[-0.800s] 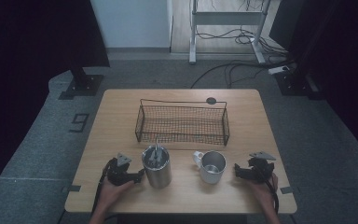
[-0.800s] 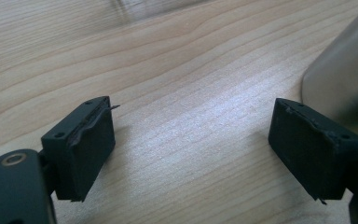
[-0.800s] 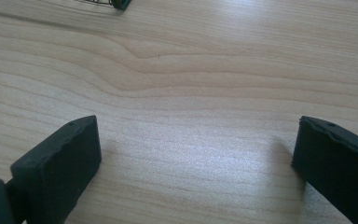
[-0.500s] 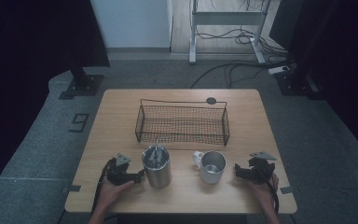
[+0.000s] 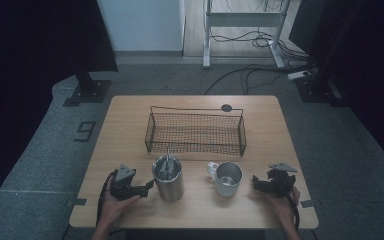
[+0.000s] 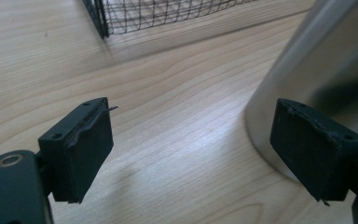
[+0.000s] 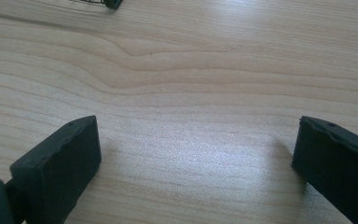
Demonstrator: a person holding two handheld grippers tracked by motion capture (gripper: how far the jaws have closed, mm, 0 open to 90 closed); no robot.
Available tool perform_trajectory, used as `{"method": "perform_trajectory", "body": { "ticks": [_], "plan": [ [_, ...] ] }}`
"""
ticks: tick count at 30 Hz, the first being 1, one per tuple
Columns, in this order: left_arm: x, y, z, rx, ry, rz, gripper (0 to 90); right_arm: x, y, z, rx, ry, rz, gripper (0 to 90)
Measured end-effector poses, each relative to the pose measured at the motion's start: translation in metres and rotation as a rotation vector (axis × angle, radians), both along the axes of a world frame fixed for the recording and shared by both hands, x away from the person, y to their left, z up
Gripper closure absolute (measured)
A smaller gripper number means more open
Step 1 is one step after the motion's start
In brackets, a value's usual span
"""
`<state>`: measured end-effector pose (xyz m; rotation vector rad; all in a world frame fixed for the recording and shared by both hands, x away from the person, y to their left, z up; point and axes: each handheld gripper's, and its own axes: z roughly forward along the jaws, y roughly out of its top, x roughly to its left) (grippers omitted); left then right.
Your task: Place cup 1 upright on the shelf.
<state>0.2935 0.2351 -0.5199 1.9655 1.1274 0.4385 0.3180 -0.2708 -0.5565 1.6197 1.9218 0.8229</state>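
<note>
- Left tongs (image 5: 147,186) low over the near left of the bench (image 5: 130,120), jaws spread wide, nothing clamped between them.
- In the left gripper view, left tongs (image 6: 191,149) apart over bare wood; right-hand pad seen against the foot of the steel canister (image 6: 321,70), touching or just short of it: cannot tell which.
- Steel canister (image 5: 168,179) upright just right of the left tongs, metal utensils (image 5: 167,165) standing in it.
- Right tongs (image 5: 256,182) low over the near right of the bench, jaws wide apart, gripping nothing.
- In the right gripper view, right tongs (image 7: 196,154) open over plain wood grain, no object between the pads.
- Steel mug (image 5: 227,178) upright between canister and right tongs, near the right tongs but apart from them, handle turned to the far left.
- High view alone giving the whole layout: both hands at the near edge, canister and mug side by side, wire basket (image 5: 195,131) beyond them at mid bench.
- Left gripper view adding a close look at the canister's brushed wall and a corner of the wire basket (image 6: 121,14) on the far side.
- Right gripper view catching just a dark basket corner (image 7: 98,3) at the top edge.
- Small black disc (image 5: 226,107) on the far edge of the bench, behind the basket.
- Cables (image 5: 250,75) trailing over the floor beyond the bench.
- Nothing between either tongs and its nearest vessel.
</note>
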Motion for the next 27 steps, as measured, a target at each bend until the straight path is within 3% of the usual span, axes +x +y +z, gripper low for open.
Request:
{"method": "perform_trajectory", "body": {
  "ticks": [12, 27],
  "plan": [
    [-0.016, 0.0, 0.02, -0.071, -0.044, -0.041, 13.2, -0.001, -0.001, 0.0, 0.002, -0.006, -0.006, 2.9],
    [-0.025, 0.002, 0.035, -0.106, -0.064, -0.094, 13.4, -0.003, -0.002, 0.0, 0.002, -0.012, -0.014, 4.7]
  ]
}}
